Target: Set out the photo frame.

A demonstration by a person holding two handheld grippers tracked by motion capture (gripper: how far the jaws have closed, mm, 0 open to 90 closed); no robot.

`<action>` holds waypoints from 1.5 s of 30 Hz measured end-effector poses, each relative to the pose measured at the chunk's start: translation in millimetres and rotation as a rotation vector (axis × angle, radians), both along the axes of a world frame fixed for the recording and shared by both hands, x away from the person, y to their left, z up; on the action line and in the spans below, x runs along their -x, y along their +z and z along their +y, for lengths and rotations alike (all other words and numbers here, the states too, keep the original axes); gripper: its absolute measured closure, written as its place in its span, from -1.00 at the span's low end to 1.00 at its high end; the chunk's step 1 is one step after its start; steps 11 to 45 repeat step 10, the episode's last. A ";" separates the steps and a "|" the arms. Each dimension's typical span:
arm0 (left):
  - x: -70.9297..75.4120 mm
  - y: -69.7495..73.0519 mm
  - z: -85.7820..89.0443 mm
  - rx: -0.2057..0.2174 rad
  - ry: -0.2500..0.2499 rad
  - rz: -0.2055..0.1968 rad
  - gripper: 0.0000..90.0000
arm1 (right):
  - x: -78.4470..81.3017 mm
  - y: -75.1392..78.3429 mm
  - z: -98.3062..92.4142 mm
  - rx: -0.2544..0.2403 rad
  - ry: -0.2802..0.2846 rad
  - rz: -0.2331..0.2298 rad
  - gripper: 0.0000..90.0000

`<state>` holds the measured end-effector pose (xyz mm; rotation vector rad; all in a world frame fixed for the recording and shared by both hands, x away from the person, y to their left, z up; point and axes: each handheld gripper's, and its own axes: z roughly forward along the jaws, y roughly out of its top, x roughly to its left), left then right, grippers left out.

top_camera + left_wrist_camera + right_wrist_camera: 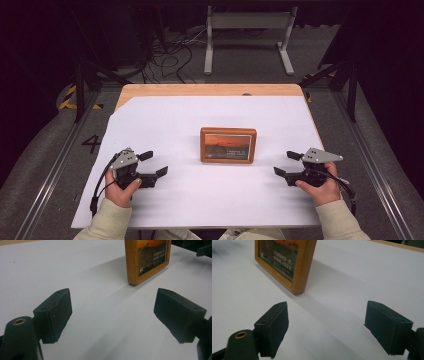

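White sheeting covers the wooden worktop (150,90); beyond its far edge a dark floor with loose cables and a grey metal stand can be seen. A small wood-framed picture with an orange sunset print (228,145) is found at mid-worktop, between the two grippers and apart from both. Whether it lies flat or leans on a rear prop cannot be told from the high view; in the gripper views it appears to stand on its lower edge (147,261) (284,265).

Left gripper (154,163): jaws spread wide, nothing held, hovering low over the sheeting to the left of the frame, pointed towards it. Right gripper (286,163): jaws likewise wide and empty, to the right of the frame, pointed inward.

Step judged in hand: approach to the frame from both sides, not yet begun in contact.

Notes for doing it well:
- Both jaw sets should be kept wide until a wooden side rail lies between them.
- The rail is to be gripped on the wood, not on the printed face.
- If the frame is standing, a one-sided push is likely to tip it; the approach should be made level, with the second gripper steadying the opposite edge.
- Closure should be slow, as the varnished wood may slip.
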<state>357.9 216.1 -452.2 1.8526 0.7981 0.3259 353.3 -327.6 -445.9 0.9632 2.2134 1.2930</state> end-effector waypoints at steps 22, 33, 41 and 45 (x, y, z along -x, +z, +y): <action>-0.4 -1.9 -0.6 -0.014 0.013 0.015 -0.67 | -1.5 -1.2 -1.8 -0.002 -0.062 0.024 -0.57; -0.4 -1.9 -0.6 -0.014 0.013 0.015 -0.67 | -1.5 -1.2 -1.8 -0.002 -0.062 0.024 -0.57; -0.4 -1.9 -0.6 -0.014 0.013 0.015 -0.67 | -1.5 -1.2 -1.8 -0.002 -0.062 0.024 -0.57; -0.4 -1.9 -0.6 -0.014 0.013 0.015 -0.67 | -1.5 -1.2 -1.8 -0.002 -0.062 0.024 -0.57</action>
